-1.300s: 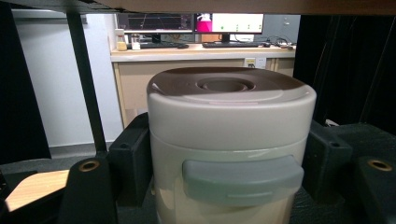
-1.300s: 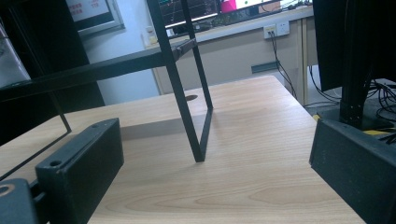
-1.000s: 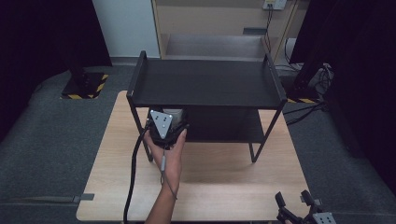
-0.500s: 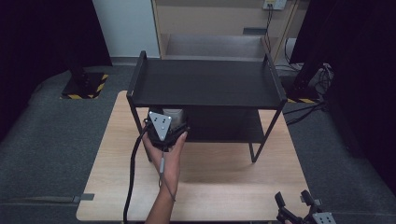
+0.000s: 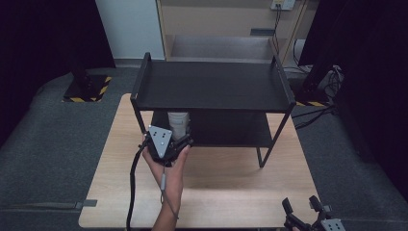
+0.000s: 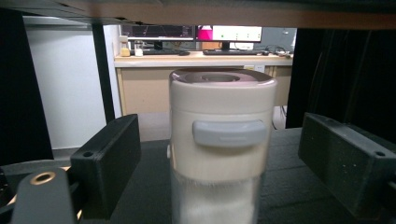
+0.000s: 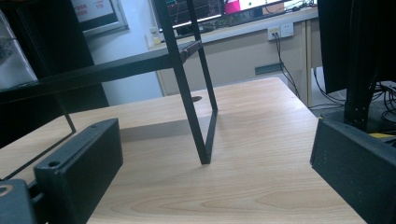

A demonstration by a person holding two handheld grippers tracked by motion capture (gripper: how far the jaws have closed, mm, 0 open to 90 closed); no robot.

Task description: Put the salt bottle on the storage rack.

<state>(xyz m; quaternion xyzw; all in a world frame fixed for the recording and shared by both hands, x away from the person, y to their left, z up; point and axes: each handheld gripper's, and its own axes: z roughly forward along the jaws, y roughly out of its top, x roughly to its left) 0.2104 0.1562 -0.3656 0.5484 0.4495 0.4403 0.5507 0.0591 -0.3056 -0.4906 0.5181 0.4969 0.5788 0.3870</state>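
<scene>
Backing out from under the black rack (image 5: 211,91), the left gripper (image 5: 174,139) is sitting nearer the person than a second ago, and its jaws have just been opening. They are now standing apart on either side of the white canister (image 6: 219,149) with a clear gap to each wall, so nothing is being clamped. That canister is standing upright on the rack's lower shelf (image 6: 299,186), near the rack's front left leg. It is looking rigid and smooth, probably slippery plastic, with a lid and a grey latch high up; its clear lower part is showing white powder, so it is likely carrying some weight. Gripping the straight body below the lid seems safest. By the rack's front right leg (image 7: 196,93), the right gripper (image 7: 219,186) is hovering open over the wooden surface (image 7: 243,140).
</scene>
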